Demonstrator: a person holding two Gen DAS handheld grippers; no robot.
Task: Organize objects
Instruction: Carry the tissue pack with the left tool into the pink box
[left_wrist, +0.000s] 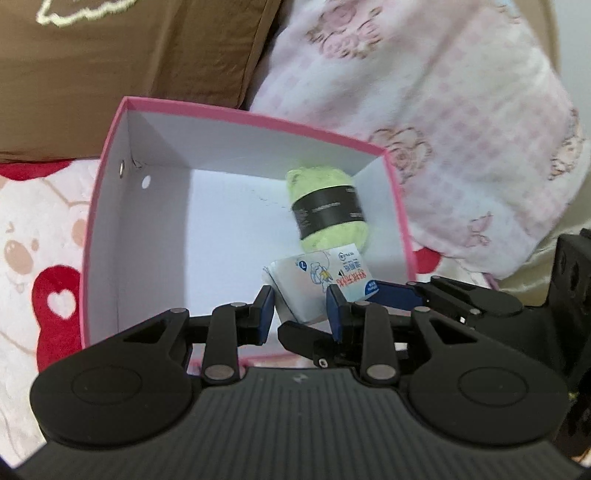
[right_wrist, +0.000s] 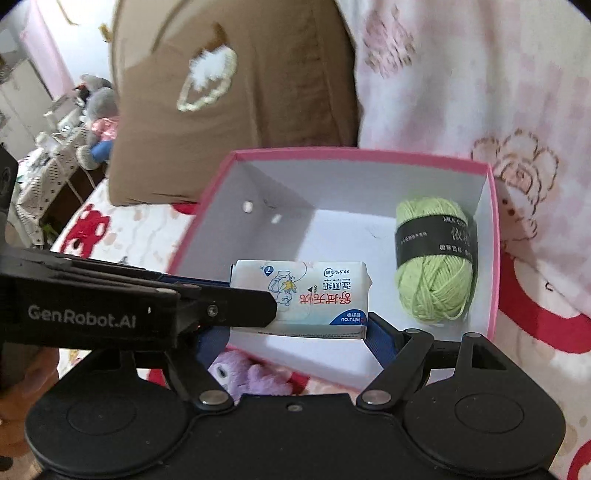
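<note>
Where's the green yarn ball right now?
The green yarn ball lies inside the pink box, against its far right corner in both wrist views, just beyond the wipes pack.

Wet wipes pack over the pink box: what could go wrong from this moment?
Both the left gripper and right gripper pinch the wet wipes pack; uneven release could twist it. It hangs over the pink box near wall, so it might catch the rim. It could land against the green yarn.
</note>
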